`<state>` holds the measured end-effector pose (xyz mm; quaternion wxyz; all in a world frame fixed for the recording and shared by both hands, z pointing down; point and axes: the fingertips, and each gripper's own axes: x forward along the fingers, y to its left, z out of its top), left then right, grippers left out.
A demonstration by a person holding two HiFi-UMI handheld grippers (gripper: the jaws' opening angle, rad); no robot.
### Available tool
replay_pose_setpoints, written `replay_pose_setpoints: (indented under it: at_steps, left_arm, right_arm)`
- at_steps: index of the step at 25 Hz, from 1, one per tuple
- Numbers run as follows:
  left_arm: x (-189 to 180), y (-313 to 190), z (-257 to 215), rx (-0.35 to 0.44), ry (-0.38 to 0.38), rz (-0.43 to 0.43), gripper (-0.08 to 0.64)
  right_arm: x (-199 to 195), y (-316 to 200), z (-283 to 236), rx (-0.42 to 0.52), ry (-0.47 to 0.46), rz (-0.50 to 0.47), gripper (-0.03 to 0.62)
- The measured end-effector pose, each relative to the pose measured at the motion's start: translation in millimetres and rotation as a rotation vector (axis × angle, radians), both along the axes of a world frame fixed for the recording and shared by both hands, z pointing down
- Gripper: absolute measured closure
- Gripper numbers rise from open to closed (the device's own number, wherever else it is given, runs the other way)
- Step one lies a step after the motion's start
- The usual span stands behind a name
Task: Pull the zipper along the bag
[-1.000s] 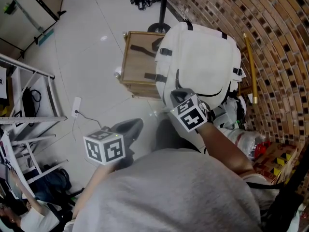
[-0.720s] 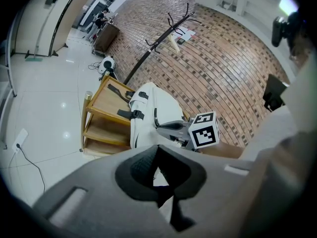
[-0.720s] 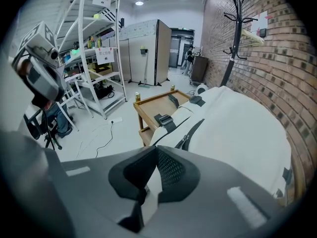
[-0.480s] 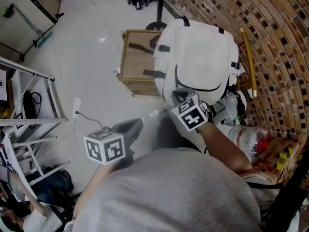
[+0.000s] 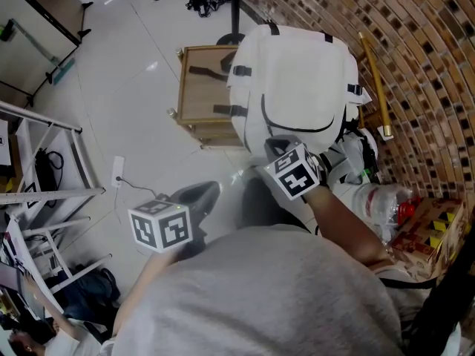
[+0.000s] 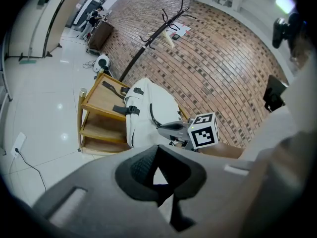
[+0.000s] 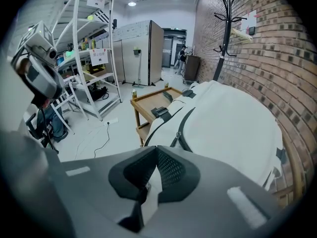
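The person's grey top fills the lower part of the head view and hides most of both arms. The bottom end of the white bag [image 5: 297, 73] is covered by the right claw [image 5: 276, 145] and its marker cube. In the right gripper view the bag [image 7: 228, 128] runs out of frame toward 3 o'clock.

The bag leans against the brick wall [image 5: 415, 65], beside a wooden shelf unit [image 5: 197, 80], with 2 black-buckled straps lying over that unit at 9 o'clock. In the head view its long axis runs from 12 to 6 o'clock, with the carry loops at 12. The zipper [image 5: 300, 131] is a dark arc across the front panel. Its ends point toward 12 and its lowest part sits just at 12 o'clock of the right claw. The head view does not show a puller. In the right gripper view the zipper [image 7: 182, 125] has a small metal puller [image 7: 174, 142] hanging just beyond the jaws.

The right claw [image 7: 148, 182] is narrow, with a pale strip showing in the gap. I cannot tell whether that strip is bag cloth or floor. The left claw [image 6: 158, 175] has its jaws together with nothing between them. It hangs over the floor at 8 o'clock of the bag, well apart from it [image 5: 204, 191].
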<state>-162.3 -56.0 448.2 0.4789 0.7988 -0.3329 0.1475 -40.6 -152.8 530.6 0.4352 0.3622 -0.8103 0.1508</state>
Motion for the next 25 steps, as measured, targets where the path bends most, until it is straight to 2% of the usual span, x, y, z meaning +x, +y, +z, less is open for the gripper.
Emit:
replay_pose_setpoints:
  at_steps: [25]
  left_arm:
    - [42, -3, -4, 0.014, 0.025, 0.116, 0.560]
  right_arm:
    - [47, 16, -8, 0.017, 0.015, 0.079, 0.584]
